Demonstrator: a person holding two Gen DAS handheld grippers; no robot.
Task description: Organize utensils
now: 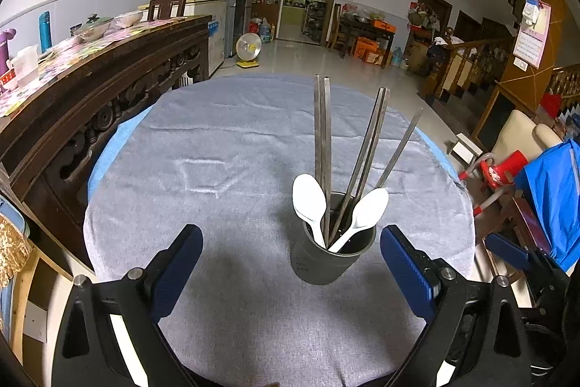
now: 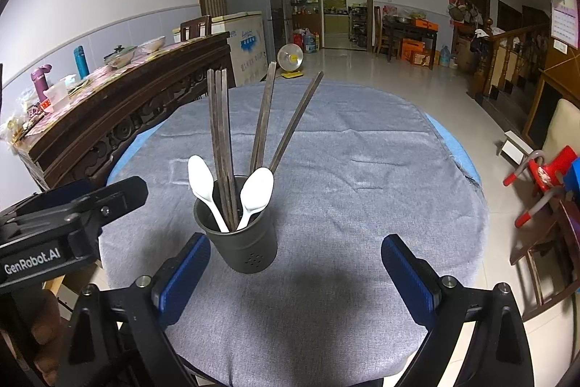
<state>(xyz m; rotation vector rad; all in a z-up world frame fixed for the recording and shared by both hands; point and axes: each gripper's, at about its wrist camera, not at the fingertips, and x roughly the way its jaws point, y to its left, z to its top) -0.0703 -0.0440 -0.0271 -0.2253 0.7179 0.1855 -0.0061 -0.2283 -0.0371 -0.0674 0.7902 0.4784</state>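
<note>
Both grippers, left gripper (image 1: 291,263) and right gripper (image 2: 295,274), hover spread apart and empty near the holder (image 1: 328,260) of chopsticks (image 1: 322,147) and spoons (image 1: 308,202) on the bench (image 1: 217,151).

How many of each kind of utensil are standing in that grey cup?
White spoons: 2, bowls up
Dark chopsticks: looks like 5; they overlap, so hard to be sure
Total: about 7 utensils, all in the one grey cup
</note>
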